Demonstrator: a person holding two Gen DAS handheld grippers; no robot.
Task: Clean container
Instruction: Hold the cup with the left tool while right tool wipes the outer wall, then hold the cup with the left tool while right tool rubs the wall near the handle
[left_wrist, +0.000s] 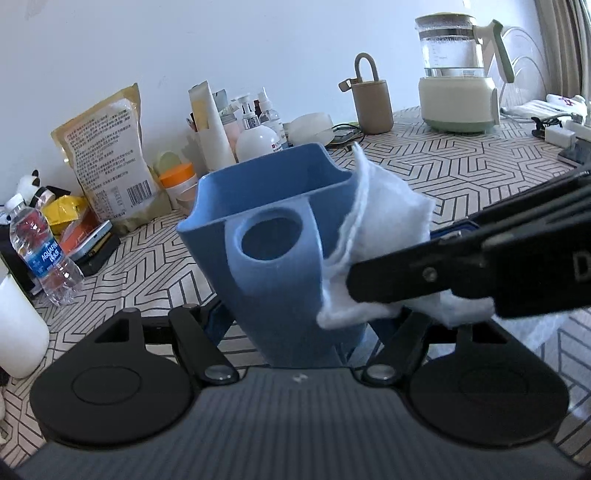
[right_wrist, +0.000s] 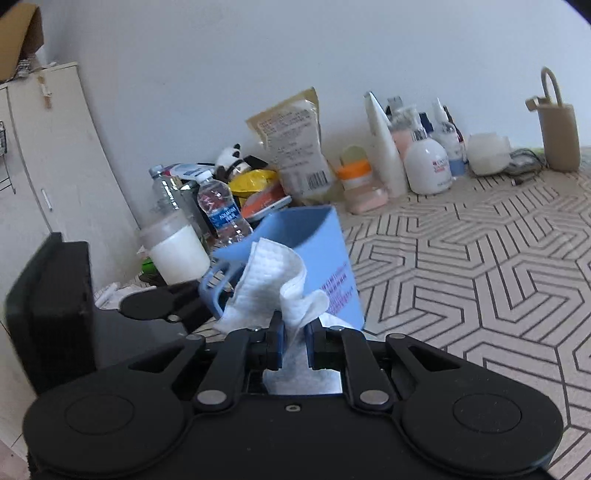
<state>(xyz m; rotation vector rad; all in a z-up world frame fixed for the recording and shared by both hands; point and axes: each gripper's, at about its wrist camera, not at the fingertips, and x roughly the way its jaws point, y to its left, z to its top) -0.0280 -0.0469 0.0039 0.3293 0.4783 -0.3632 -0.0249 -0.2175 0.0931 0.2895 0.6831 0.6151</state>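
Observation:
A blue plastic container (left_wrist: 273, 229) with a round tube on its near side is tilted and lifted off the table, and my left gripper (left_wrist: 299, 328) is shut on its lower part. From the right, my right gripper (left_wrist: 369, 277) presses a crumpled white cloth (left_wrist: 384, 218) against the container's right wall and rim. In the right wrist view my right gripper (right_wrist: 295, 332) is shut on the white cloth (right_wrist: 269, 273), which lies over the near edge of the blue container (right_wrist: 325, 254). The left gripper's black body (right_wrist: 51, 295) shows at the left.
The table has a geometric-patterned cloth (left_wrist: 461, 173). Along the wall stand a water bottle (left_wrist: 44, 254), a snack bag (left_wrist: 107, 147), toiletry bottles (left_wrist: 255, 136), a tan pouch (left_wrist: 373, 107) and a glass kettle (left_wrist: 458, 74). A white jar (right_wrist: 177, 251) stands left of the container.

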